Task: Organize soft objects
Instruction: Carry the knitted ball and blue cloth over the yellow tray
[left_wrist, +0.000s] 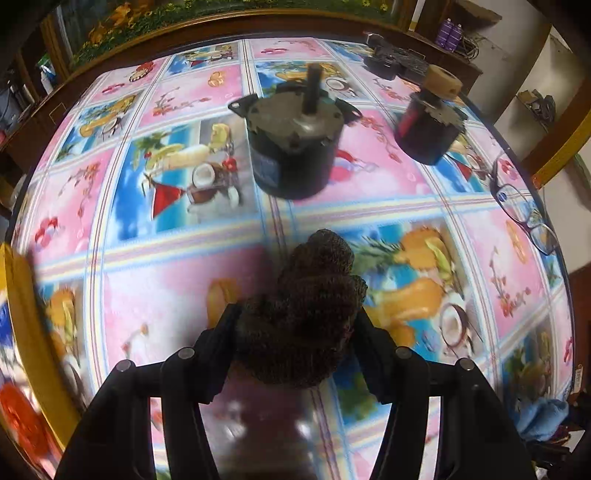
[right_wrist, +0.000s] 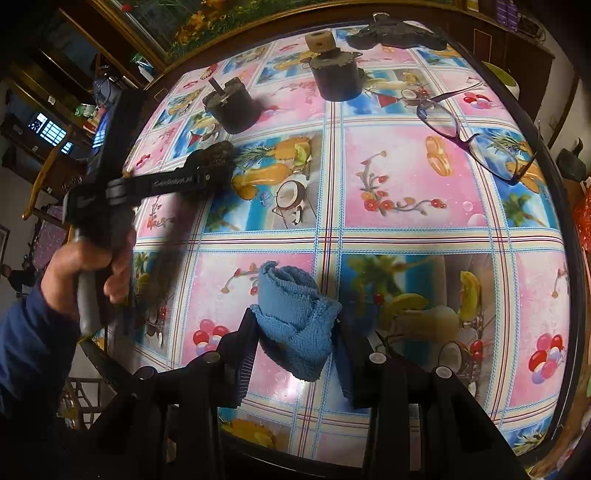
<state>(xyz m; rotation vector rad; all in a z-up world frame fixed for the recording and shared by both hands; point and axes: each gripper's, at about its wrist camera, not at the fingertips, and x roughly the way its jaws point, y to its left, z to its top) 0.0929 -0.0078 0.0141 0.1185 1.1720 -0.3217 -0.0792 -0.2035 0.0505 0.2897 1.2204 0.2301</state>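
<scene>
A dark brown knitted cloth (left_wrist: 306, 295) is bunched between the fingers of my left gripper (left_wrist: 295, 314), and both pads press into its sides just above the patterned tablecloth (left_wrist: 166, 295). From the right wrist, the left gripper (right_wrist: 207, 166) shows at the table's left with the brown cloth (right_wrist: 218, 153) at its tip and a hand (right_wrist: 92, 266) on its handle. My right gripper (right_wrist: 295, 325) is shut on a folded blue towel (right_wrist: 295, 306), which hangs over the table's near part. The blue towel (left_wrist: 543, 417) also peeks in at the lower right of the left wrist view.
Two black cylindrical motors (left_wrist: 291, 147) (left_wrist: 428, 125) stand beyond the brown cloth, the right one topped with a tan spool. Purple-framed glasses (right_wrist: 476, 133) lie near the right edge. A dark flat object (right_wrist: 399, 38) rests at the far edge. Shelves surround the round table.
</scene>
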